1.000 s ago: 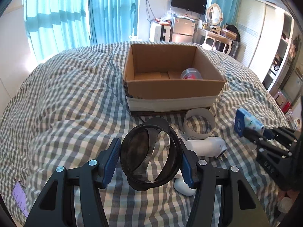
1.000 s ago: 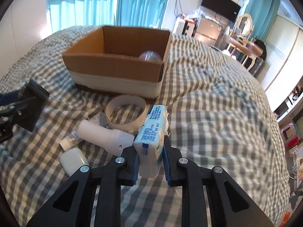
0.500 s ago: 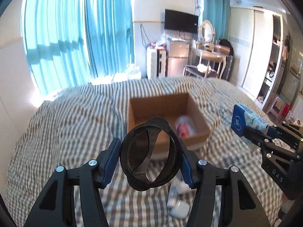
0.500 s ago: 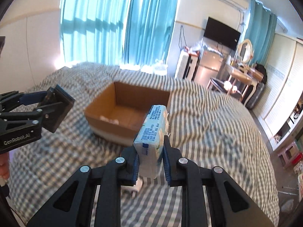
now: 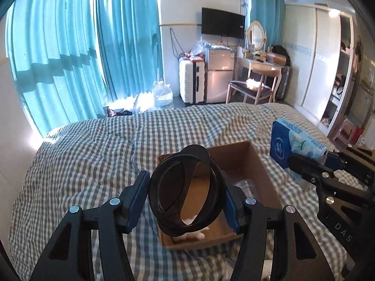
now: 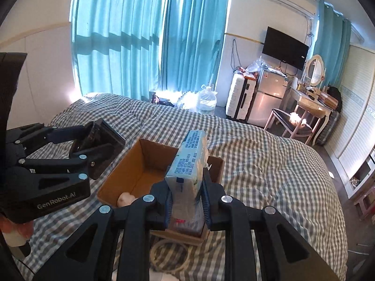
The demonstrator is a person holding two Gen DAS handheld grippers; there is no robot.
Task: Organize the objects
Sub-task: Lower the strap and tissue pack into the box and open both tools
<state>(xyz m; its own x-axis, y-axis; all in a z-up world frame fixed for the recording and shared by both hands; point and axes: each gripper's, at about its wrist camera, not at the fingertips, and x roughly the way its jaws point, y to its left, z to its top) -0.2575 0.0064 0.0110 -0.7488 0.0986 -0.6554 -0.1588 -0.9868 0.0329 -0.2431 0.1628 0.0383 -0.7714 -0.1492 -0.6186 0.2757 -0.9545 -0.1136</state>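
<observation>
Both clamp loads — left gripper (image 5: 187, 196) a dark ring (image 5: 185, 192), right gripper (image 6: 186, 201) a tissue pack (image 6: 189, 161); tape roll (image 6: 168, 255) shows right-view only.

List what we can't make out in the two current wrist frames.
- Cardboard box contents: left wrist view, the dark ring in the left gripper covers most of the floor.
- Same box: right wrist view, the tissue pack in the right gripper hides its near half.
- Tape roll: right wrist view, partly behind the gripper frame.
- Tissue pack print: too small to read.
</observation>
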